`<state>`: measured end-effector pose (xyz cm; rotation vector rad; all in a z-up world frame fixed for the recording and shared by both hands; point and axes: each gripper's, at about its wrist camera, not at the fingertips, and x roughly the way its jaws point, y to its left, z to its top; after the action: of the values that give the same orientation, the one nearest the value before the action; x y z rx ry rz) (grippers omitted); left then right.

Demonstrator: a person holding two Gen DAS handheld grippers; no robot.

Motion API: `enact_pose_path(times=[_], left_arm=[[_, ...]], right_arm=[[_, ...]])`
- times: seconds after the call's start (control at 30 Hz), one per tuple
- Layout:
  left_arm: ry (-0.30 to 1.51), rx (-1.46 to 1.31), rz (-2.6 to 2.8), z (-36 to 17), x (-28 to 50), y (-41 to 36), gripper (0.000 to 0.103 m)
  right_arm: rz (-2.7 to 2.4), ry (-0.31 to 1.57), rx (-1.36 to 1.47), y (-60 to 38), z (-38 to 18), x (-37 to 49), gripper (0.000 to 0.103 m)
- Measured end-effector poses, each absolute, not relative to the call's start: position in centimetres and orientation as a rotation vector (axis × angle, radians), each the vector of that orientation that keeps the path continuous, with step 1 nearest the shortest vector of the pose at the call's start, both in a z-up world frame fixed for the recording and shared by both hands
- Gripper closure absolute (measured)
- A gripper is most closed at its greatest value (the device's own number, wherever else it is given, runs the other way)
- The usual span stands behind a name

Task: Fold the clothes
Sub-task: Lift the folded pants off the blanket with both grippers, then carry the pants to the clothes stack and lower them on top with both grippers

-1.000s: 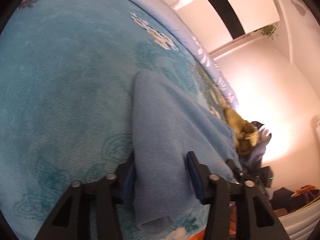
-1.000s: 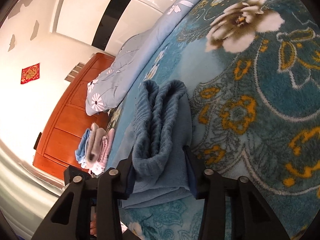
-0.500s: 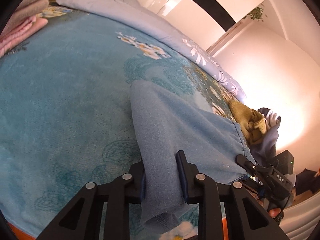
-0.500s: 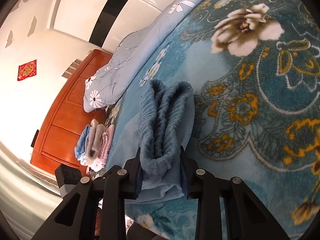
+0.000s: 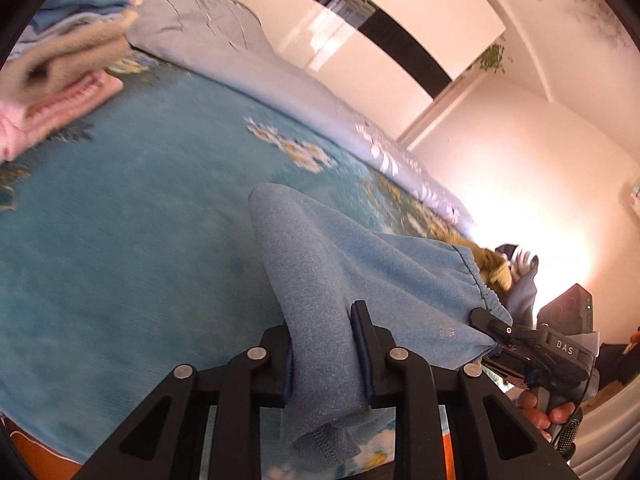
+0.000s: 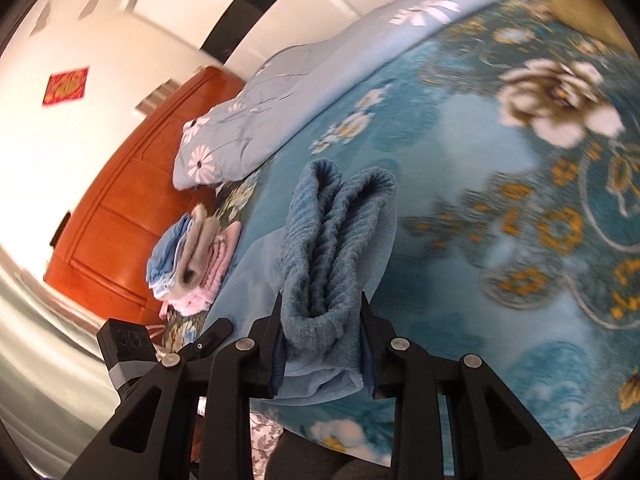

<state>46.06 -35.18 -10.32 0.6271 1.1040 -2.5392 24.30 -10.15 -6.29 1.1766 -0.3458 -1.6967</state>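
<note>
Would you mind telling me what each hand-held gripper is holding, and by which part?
Both grip the same blue garment: the left hand-held gripper pinches a plain bunched edge, the right hand-held gripper its ribbed elastic band.

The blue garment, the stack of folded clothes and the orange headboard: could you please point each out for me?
blue garment (image 5: 320,304): left wrist view, fleece above the jaws.
stack of folded clothes (image 6: 192,256): right wrist view, its folded edges.
orange headboard (image 6: 116,216): right wrist view, a wood panel.

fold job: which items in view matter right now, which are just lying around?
In play: blue garment, clamped by left gripper and right gripper.

Lying about: folded stack, olive clothing heap, grey floral duvet, teal blanket.
</note>
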Motion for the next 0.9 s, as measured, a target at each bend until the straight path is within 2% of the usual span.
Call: enact_pose_path(times=[0.17, 0.53, 0.73, 0.9], left_arm=[[1.024, 0.522, -2.541, -8.0, 49.7, -38.5, 0.077], [0.747, 0.352, -2.51, 1.2, 57.1, -49.8, 0.077], [0.71, 0.291, -2.464, 3.5, 60.0, -58.1, 0.077], [0.7, 0.3, -2.424, 4.4, 61.9, -64.8, 0.077]], right_arm=[[-1.642, -0.287, 1.115, -15.3, -3.9, 26.0, 0.072], [-1.45, -0.217, 0.891, -29.9, 3.3, 30.3, 0.072], [-1.339, -0.159, 0.806, -39.0, 6.2, 32.9, 0.072], [-1.321, -0.117, 0.801, -46.4, 5.9, 34.2, 0.072]])
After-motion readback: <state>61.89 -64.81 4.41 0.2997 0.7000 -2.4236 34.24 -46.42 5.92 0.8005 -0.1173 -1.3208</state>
